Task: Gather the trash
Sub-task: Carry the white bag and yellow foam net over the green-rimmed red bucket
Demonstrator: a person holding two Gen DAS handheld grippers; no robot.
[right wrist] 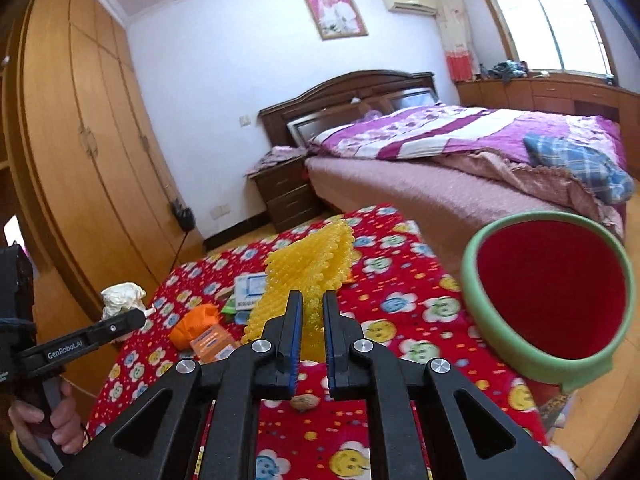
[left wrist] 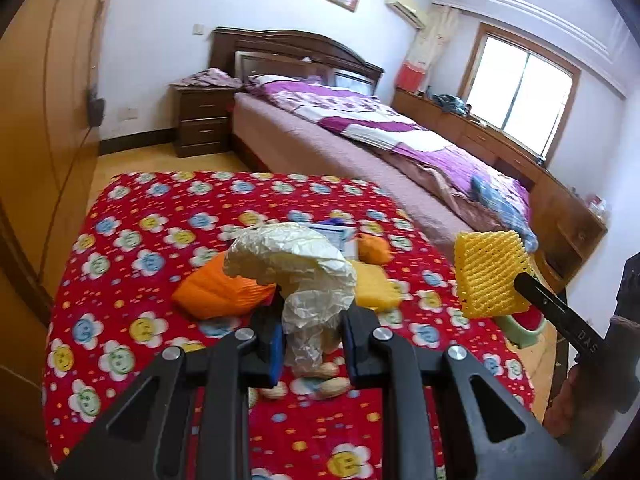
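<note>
My left gripper [left wrist: 312, 332] is shut on a crumpled whitish plastic wrapper [left wrist: 296, 264] and holds it above the red flowered table [left wrist: 132, 280]; it also shows in the right wrist view [right wrist: 120, 298]. My right gripper [right wrist: 312, 320] is shut on a yellow foam fruit net [right wrist: 308, 264], held in the air; the net also shows in the left wrist view [left wrist: 490, 274]. A green bin with a red inside [right wrist: 548, 300] stands at the table's right edge, just right of the net. Orange bags [left wrist: 216, 292], a yellow sponge [left wrist: 376, 290], a blue-white packet [left wrist: 332, 236] and peanuts [left wrist: 328, 384] lie on the table.
A bed with a purple quilt [right wrist: 460, 136] stands beyond the table. A wooden wardrobe [right wrist: 80, 152] runs along the left. A dark nightstand [left wrist: 200, 120] sits by the bed. A nut [right wrist: 304, 403] lies on the cloth under my right gripper.
</note>
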